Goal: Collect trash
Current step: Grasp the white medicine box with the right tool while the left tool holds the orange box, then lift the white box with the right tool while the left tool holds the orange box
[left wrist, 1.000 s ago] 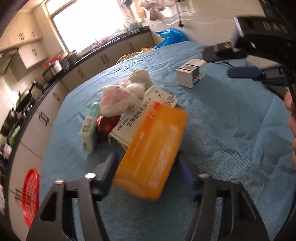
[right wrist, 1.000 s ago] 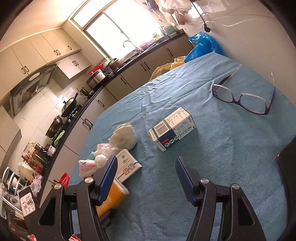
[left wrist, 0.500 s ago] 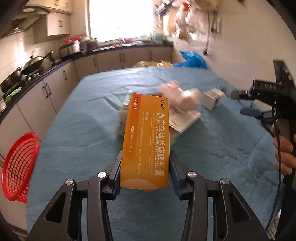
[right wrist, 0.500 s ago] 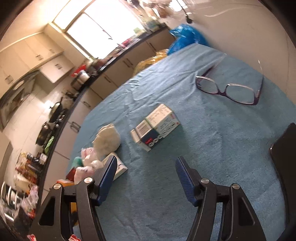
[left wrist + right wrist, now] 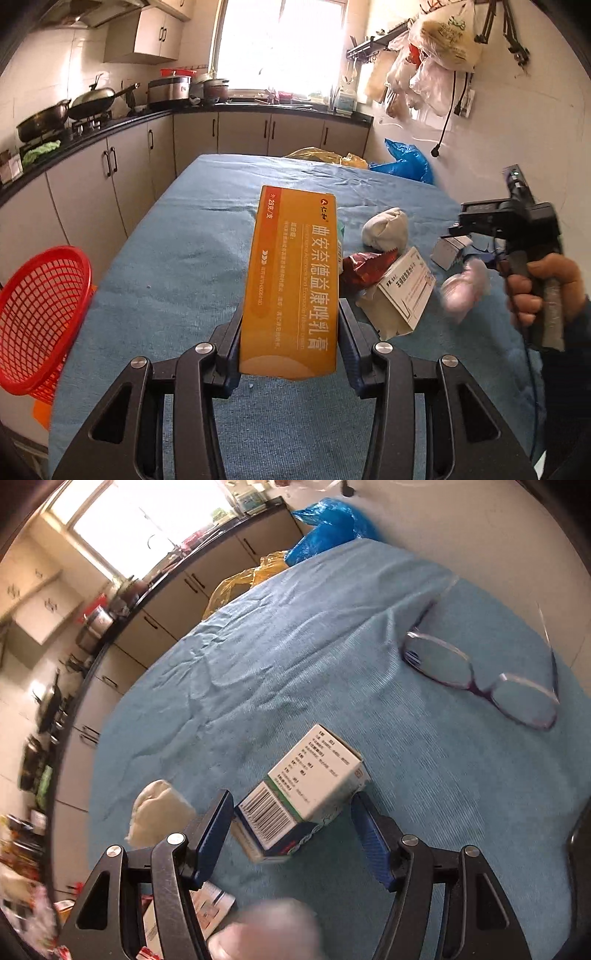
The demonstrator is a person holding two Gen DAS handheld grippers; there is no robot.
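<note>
My left gripper is shut on an orange carton and holds it upright above the blue table cloth. A red mesh basket hangs off the table's left edge. My right gripper is open, its jaws on either side of a white and blue medicine box that lies on the cloth. The right gripper also shows in the left wrist view. Behind the carton lie a red wrapper, a white box, a white wad and a blurred pink wad.
Purple glasses lie on the cloth at the far right. Blue and yellow bags sit at the table's far end. Kitchen cabinets and a counter with pans run along the left. A dark object sits at the right edge.
My left gripper has swung left with the orange carton and raised it. My right gripper has moved forward until its open jaws flank the medicine box.
</note>
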